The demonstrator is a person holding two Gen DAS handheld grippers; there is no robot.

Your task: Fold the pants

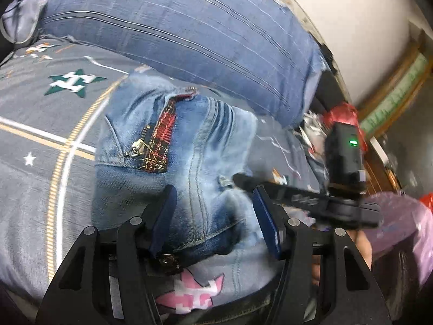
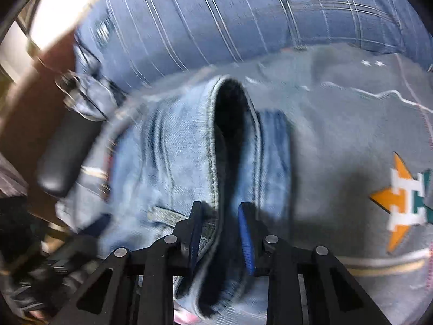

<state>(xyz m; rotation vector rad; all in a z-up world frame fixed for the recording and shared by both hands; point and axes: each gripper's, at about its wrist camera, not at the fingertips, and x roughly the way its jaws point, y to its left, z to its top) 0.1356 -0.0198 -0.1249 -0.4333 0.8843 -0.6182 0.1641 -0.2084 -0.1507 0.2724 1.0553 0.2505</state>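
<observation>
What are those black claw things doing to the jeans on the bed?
A person is folding the jeans on a gray star-print bedspread using two handheld grippers. The left gripper hovers open over the bunched denim. The right gripper straddles the edge of a leg opening, its jaws narrow; whether they pinch it I cannot tell.

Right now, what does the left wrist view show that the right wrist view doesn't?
Left wrist only: the jeans' zipper with red plaid lining, a pink star on the bedspread, and the right gripper from the side.

Right wrist only: an open, dark hem running between its fingers, and an orange star.

Both: the jeans on the grey bedspread, with the striped blue pillow behind.
</observation>
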